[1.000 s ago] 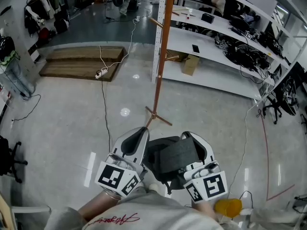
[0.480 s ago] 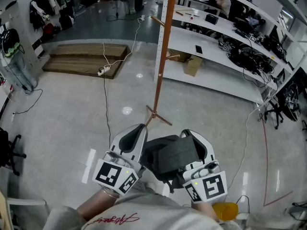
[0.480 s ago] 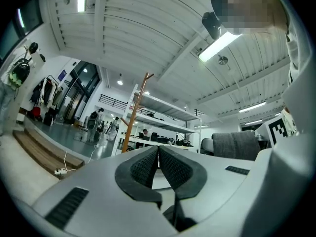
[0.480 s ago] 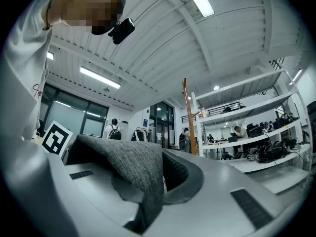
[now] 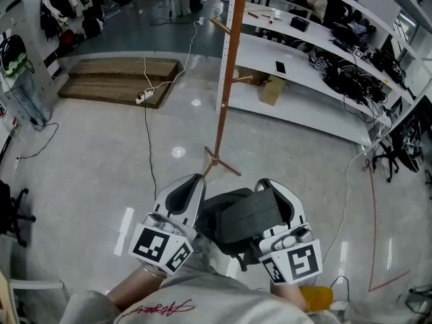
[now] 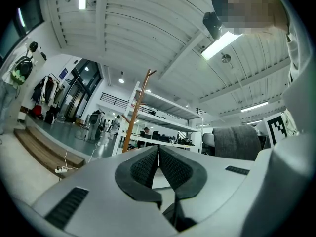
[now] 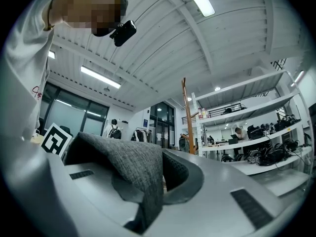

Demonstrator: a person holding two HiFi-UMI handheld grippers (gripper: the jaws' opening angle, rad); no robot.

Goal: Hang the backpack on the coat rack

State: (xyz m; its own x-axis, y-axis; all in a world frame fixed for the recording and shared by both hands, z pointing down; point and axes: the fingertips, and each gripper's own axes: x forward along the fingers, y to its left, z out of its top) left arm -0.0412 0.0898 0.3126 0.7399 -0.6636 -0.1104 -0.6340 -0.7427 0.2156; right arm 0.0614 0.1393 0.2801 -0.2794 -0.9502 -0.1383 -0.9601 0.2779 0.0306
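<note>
Barely moved since earlier: R claw (image 5: 268, 184) grips backpack (image 5: 236, 223), L claw (image 5: 195, 181) clenched, near coat rack (image 5: 227, 79).

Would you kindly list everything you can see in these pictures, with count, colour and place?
coat rack: one, orange-brown wood, upright on the floor ahead, centre.
backpack: one, dark grey, between the two grippers, not on the rack.
wooden platform: one, brown, on the floor, upper left.
power strip: one, white, at the platform's edge, cable trailing.
shelving: one long unit, white, behind the rack, right.
cardboard box: one, brown, on the floor by the shelving.
left gripper: one, white, jaws together, left of the backpack.
right gripper: one, white, shut on backpack fabric.
</note>
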